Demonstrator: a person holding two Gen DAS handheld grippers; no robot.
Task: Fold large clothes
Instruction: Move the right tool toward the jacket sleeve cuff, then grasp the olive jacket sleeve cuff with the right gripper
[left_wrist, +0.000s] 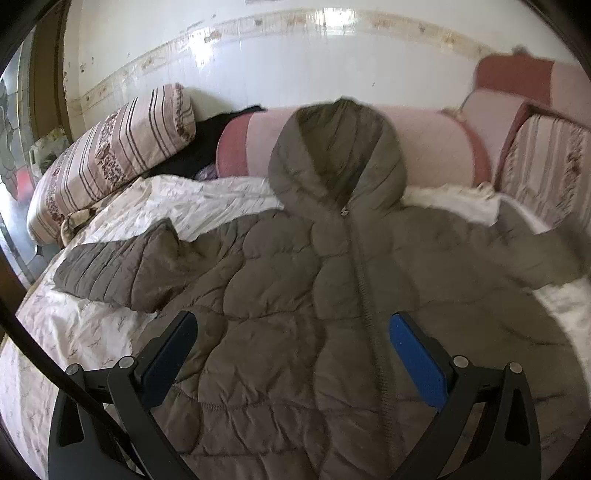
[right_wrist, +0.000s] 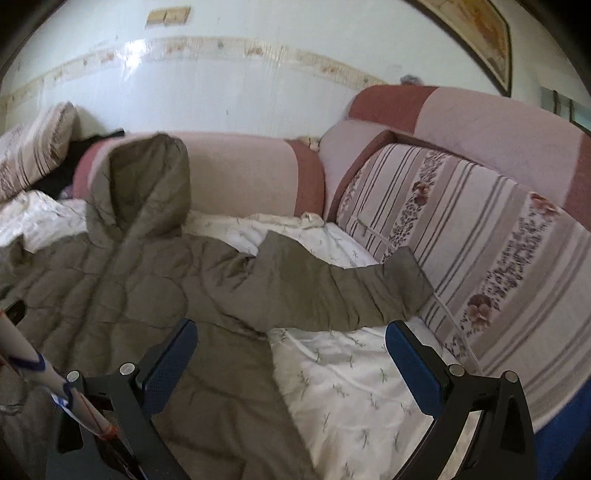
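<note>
Jacket (left_wrist: 295, 280), olive puffer, lies zipped & front-up on the white sheet (left_wrist: 92, 332) right under us w/ both our grippers, left (left_wrist: 291, 354) & right (right_wrist: 291, 354), spread wide & holding nothing, its hood (left_wrist: 332, 155) propped vs the pink bolster (left_wrist: 436, 144) further back.

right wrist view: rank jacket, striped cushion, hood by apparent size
1. Jacket, fills most of the lower left.
2. Striped cushion, though it sits nearer the camera at right, so this is unsure.
3. Hood, clearly smallest.
</note>
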